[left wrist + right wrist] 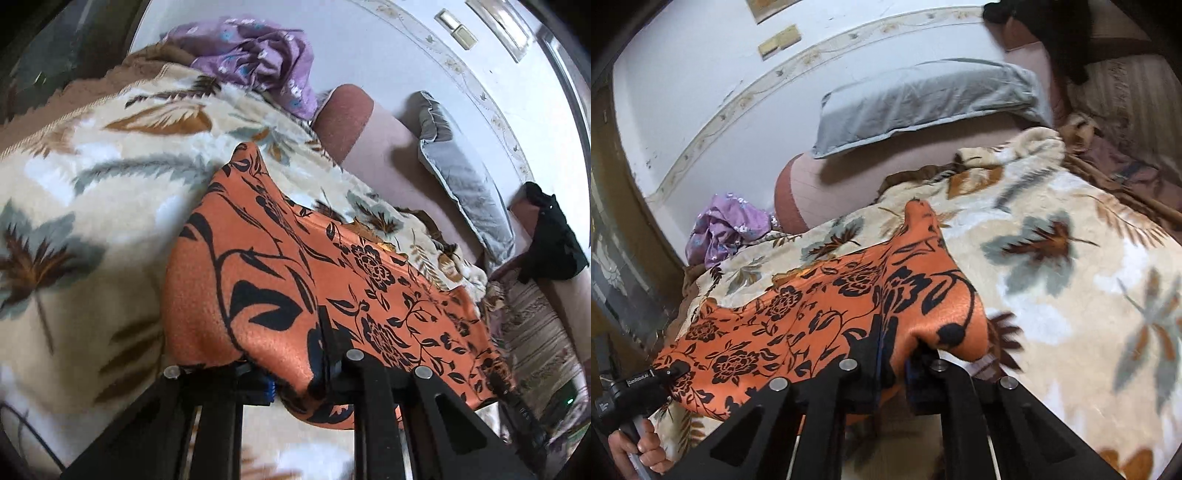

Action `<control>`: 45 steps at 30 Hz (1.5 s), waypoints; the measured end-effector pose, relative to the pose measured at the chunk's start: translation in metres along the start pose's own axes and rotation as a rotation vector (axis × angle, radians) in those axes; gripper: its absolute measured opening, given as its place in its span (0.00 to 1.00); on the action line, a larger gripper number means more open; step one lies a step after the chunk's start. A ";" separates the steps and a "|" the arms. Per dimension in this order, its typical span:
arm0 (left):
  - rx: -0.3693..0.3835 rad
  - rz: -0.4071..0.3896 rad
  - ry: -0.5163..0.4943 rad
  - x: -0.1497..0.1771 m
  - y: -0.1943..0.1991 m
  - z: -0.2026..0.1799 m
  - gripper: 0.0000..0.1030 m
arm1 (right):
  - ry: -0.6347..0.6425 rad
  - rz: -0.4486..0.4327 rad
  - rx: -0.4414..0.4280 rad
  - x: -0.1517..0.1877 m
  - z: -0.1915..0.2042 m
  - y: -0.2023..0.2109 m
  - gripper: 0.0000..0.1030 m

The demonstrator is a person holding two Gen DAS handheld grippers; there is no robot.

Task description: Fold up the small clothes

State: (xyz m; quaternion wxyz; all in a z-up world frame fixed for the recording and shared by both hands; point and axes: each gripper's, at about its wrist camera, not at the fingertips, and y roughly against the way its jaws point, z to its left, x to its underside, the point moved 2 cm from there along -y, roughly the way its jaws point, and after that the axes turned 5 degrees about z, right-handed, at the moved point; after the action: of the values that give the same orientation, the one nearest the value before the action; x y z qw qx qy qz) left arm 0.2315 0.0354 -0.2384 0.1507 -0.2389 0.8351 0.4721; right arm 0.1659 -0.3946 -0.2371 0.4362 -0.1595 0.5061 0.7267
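Observation:
An orange garment (332, 280) with a black flower print hangs stretched between my two grippers, above a bed. In the left wrist view my left gripper (295, 369) is shut on one near corner of it, and the cloth bulges over the fingers. The right wrist view shows my right gripper (897, 350) shut on the other near corner of the orange garment (812, 306). The garment's far end trails onto the blanket. The left gripper (646, 384) also shows at the lower left of the right wrist view, clamped on the cloth's edge, with a hand (639, 450) on its handle.
A cream plush blanket (110, 166) with a leaf pattern covers the bed under the garment. A crumpled purple garment (727, 225) lies at the far edge by the wall. A grey pillow (923, 99) rests on the pink mattress, and black clothing (554, 240) is draped beyond it.

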 end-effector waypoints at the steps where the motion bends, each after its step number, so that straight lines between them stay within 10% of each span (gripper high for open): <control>1: 0.004 0.011 0.006 0.005 0.004 0.002 0.17 | -0.011 0.006 0.002 0.005 -0.004 0.006 0.08; 11: -0.086 0.153 0.095 0.027 0.019 0.034 0.26 | -0.222 0.327 -0.052 0.050 -0.048 0.010 0.13; 21: -0.299 -0.095 -0.070 0.038 0.084 0.012 0.35 | -0.134 0.335 -0.156 0.047 -0.023 0.065 0.13; 26: -0.293 -0.110 -0.210 0.041 0.062 -0.012 0.53 | -0.058 0.371 -0.187 0.036 0.026 0.021 0.13; 32: -0.429 0.121 -0.198 0.041 -0.002 0.011 0.53 | -0.041 0.552 -0.103 0.057 0.044 -0.053 0.14; 39: -0.453 0.115 -0.246 0.043 -0.006 0.004 0.59 | 0.016 0.474 -0.091 0.009 0.072 -0.063 0.14; 45: -0.430 0.140 -0.266 0.049 -0.014 -0.002 0.84 | 0.011 0.500 -0.009 -0.004 0.074 -0.145 0.15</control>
State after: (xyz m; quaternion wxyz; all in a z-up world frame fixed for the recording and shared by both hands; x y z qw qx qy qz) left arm 0.1973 0.0151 -0.2709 0.1718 -0.1431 0.7029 0.6753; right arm 0.2987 -0.3163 -0.2883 0.2397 -0.0352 0.5290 0.8133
